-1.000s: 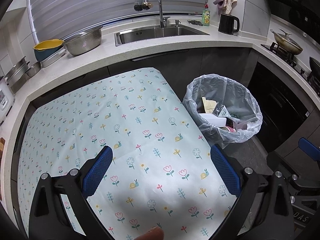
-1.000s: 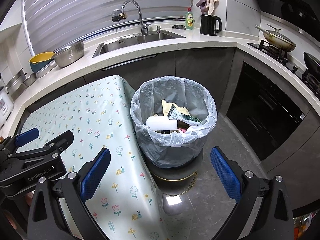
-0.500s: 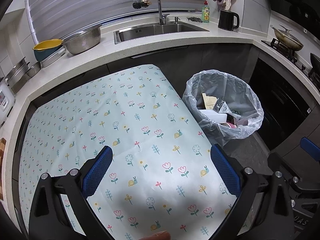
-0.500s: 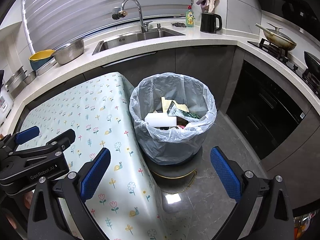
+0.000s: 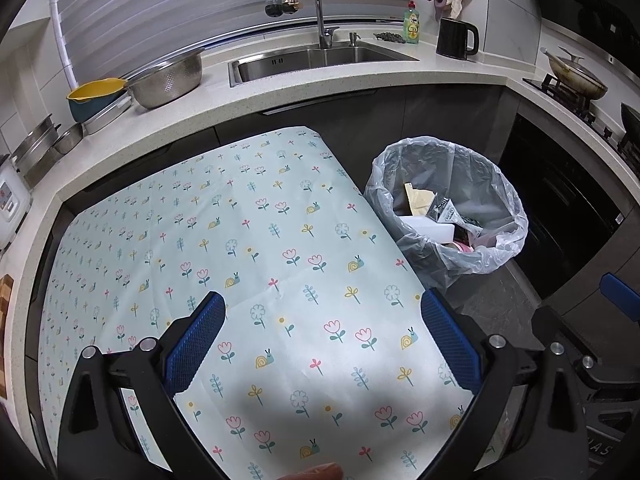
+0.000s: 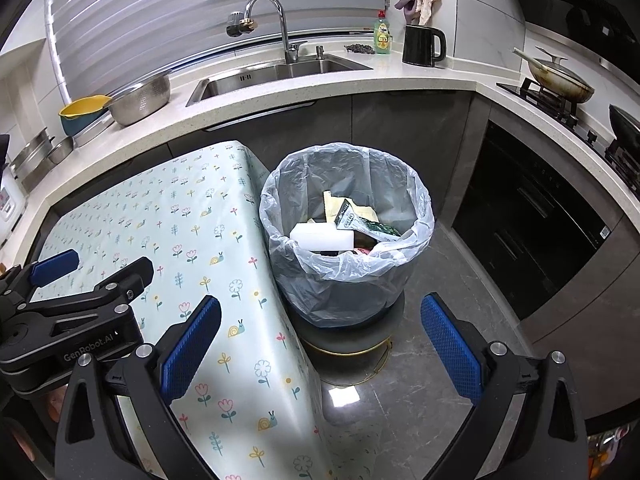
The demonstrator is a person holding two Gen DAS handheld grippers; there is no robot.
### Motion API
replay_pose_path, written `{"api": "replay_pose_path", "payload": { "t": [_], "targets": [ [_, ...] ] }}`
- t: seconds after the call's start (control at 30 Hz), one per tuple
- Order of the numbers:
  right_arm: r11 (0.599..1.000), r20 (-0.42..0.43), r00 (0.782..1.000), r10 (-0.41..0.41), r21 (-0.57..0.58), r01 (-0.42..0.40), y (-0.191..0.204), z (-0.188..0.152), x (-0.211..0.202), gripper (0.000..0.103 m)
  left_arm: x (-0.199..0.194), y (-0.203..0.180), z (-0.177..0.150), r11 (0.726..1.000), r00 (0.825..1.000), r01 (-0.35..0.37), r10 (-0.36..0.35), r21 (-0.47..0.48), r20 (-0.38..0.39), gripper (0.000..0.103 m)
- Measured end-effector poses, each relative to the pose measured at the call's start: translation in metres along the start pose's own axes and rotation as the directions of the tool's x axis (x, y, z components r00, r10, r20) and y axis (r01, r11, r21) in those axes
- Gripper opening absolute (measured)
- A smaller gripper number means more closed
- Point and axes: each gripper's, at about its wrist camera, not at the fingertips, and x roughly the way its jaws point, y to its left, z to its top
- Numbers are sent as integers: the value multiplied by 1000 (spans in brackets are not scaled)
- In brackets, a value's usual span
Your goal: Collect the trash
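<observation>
Trash is seen piled inside a round bin lined with a translucent plastic bag (image 6: 347, 236), among it a white rectangular block (image 6: 322, 237) and a printed carton (image 6: 349, 219). The bin is set on a dark round stool (image 6: 352, 346) on the grey tiled floor, just beside a table covered with a pale green flower-and-snail cloth (image 5: 248, 248). Beyond, a white stone counter (image 5: 360, 80) with a steel sink (image 5: 316, 60), a metal colander (image 5: 168, 80) and a black kettle (image 6: 422, 46) is shown. The left gripper (image 5: 322, 344) is held above the cloth, spread wide, gripping nothing. The right gripper (image 6: 320, 348) is likewise spread wide and empty, pointed toward the bin.
</observation>
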Motion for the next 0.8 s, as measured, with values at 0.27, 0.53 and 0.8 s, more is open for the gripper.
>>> {"api": "replay_pose_path", "payload": {
  "t": [0.27, 0.53, 0.8],
  "targets": [
    [1000, -2, 1000, 0, -6, 0, 1, -1, 1, 96, 2, -1, -2, 1000, 1000, -1, 1, -10, -8, 94],
    [1000, -8, 1000, 3, -6, -3, 1, -3, 2, 96, 5, 2, -5, 999, 1000, -4, 3, -42, -24, 94],
    [1000, -12, 1000, 4, -8, -5, 0, -5, 4, 96, 5, 3, -7, 999, 1000, -18, 17, -42, -20, 94]
  ]
}}
